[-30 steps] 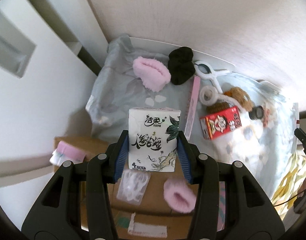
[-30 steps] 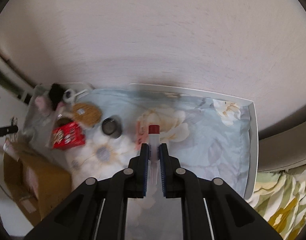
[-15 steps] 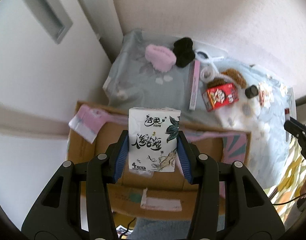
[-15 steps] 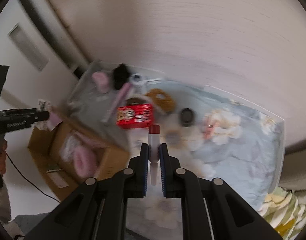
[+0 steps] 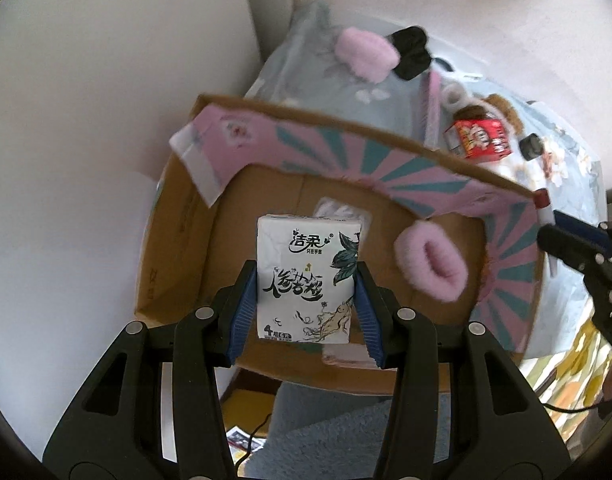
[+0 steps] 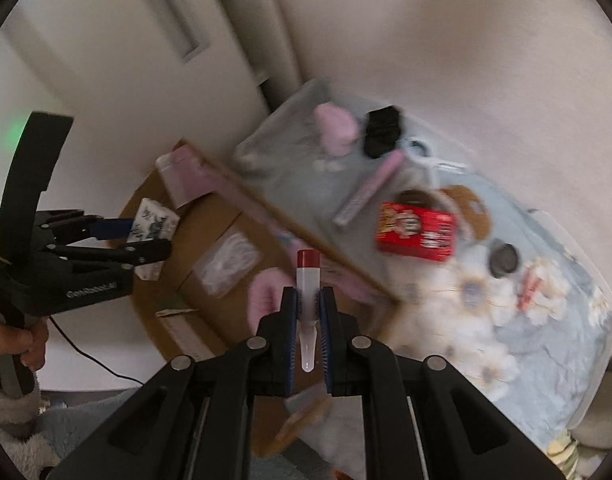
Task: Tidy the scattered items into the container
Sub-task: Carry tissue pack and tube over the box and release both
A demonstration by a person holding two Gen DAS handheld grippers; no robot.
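My left gripper (image 5: 306,286) is shut on a white tissue pack (image 5: 307,276) and holds it over the open cardboard box (image 5: 178,248). The box holds a pink scrunchie (image 5: 429,264) and a clear plastic packet (image 5: 337,212). My right gripper (image 6: 306,304) is shut on a clear tube with a red cap (image 6: 307,280), above the box's edge (image 6: 210,280). The left gripper and tissue pack show in the right wrist view (image 6: 146,236). The right gripper shows in the left wrist view (image 5: 549,220).
On the floral bed sheet (image 6: 525,340) lie a red box (image 6: 417,232), a pink scrunchie (image 5: 365,54), a black scrunchie (image 5: 411,50), a pink strip (image 6: 369,188), a black lid (image 6: 503,258) and a brown pad (image 6: 471,204). A white wall stands left of the box.
Both grippers have moved from above the bed to the box. The tissue pack now hangs over the box interior, and the tube is at the box's near edge.
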